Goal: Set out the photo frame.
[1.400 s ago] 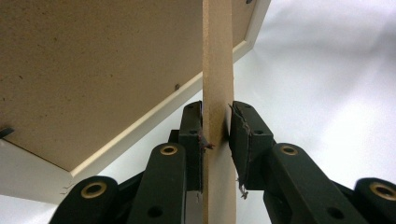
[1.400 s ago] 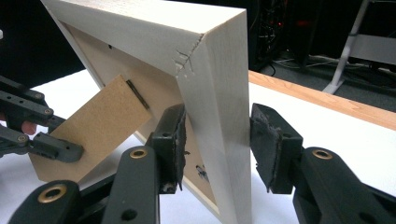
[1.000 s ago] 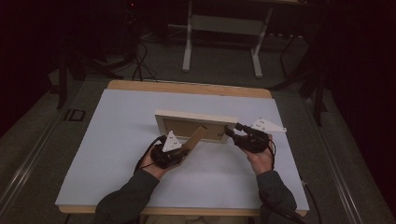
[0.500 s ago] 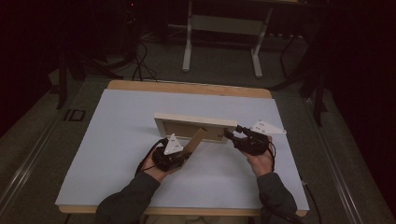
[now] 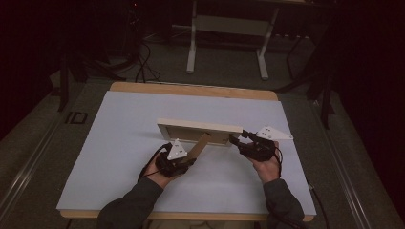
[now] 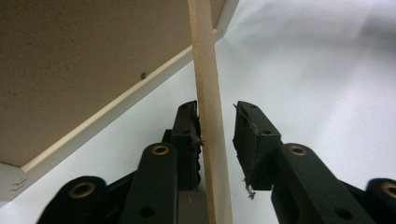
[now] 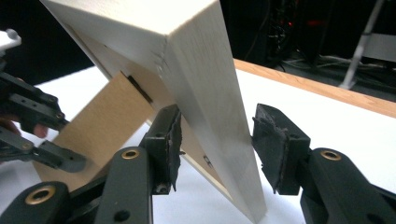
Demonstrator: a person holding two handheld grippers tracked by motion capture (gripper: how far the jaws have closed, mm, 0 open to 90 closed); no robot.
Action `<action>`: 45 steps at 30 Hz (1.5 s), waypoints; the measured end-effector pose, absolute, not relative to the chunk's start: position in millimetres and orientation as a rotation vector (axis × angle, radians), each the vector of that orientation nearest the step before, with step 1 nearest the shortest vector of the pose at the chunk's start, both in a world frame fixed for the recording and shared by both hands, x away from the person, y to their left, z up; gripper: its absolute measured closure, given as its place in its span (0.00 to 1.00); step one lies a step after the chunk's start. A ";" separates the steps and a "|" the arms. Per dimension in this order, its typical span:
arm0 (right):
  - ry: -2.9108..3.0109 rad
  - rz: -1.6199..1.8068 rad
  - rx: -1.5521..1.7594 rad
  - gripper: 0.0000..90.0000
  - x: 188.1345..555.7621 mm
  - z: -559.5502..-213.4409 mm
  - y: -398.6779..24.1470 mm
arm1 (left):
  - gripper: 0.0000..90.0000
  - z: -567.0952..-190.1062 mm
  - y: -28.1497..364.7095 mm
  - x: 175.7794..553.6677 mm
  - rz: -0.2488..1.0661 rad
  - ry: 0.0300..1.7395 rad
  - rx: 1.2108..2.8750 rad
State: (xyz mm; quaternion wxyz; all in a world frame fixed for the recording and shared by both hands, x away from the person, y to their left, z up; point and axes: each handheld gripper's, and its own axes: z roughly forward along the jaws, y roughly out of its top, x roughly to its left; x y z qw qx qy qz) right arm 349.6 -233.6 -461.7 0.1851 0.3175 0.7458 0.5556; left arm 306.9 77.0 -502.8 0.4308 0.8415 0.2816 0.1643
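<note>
Two jaws straddle frame (image 5: 198, 130) edge; stand (image 5: 199, 145) loose.

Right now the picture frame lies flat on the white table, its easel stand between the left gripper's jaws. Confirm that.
Not flat: the picture frame stands on edge on the white table, as the high view shows. The easel stand is between the jaws of the left gripper, which have just been opening.

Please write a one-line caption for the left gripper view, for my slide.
Left gripper, jaws just opening, around the thin stand flap of a picture frame on the white table.
</note>
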 end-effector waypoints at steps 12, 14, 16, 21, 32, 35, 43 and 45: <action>2.088 1.600 0.937 0.58 344.4 -467.7 -251.5 | 0.67 -487.0 109.7 306.9 0.377 0.749 1.991; 2.084 1.603 0.952 0.59 343.6 -467.8 -254.7 | 0.67 -485.4 111.7 306.4 0.377 0.746 1.984; 2.080 1.606 0.967 0.61 342.2 -468.1 -264.5 | 0.67 -478.7 119.8 304.1 0.373 0.743 1.960; 2.072 1.605 0.986 0.71 342.5 -466.2 -273.2 | 0.69 -471.1 133.5 303.1 0.394 0.765 1.923; 2.058 1.515 1.045 1.00 356.0 -460.5 -261.1 | 0.88 -458.2 157.4 309.4 0.533 0.908 1.822; 2.063 1.515 1.055 1.00 359.9 -462.2 -256.5 | 0.93 -456.8 159.3 312.5 0.547 0.926 1.812; 2.063 1.524 1.069 1.00 365.1 -462.9 -249.7 | 1.00 -451.8 157.4 317.3 0.571 0.938 1.797; 2.063 1.530 1.065 1.00 364.1 -462.8 -248.7 | 1.00 -451.0 155.5 317.5 0.574 0.933 1.802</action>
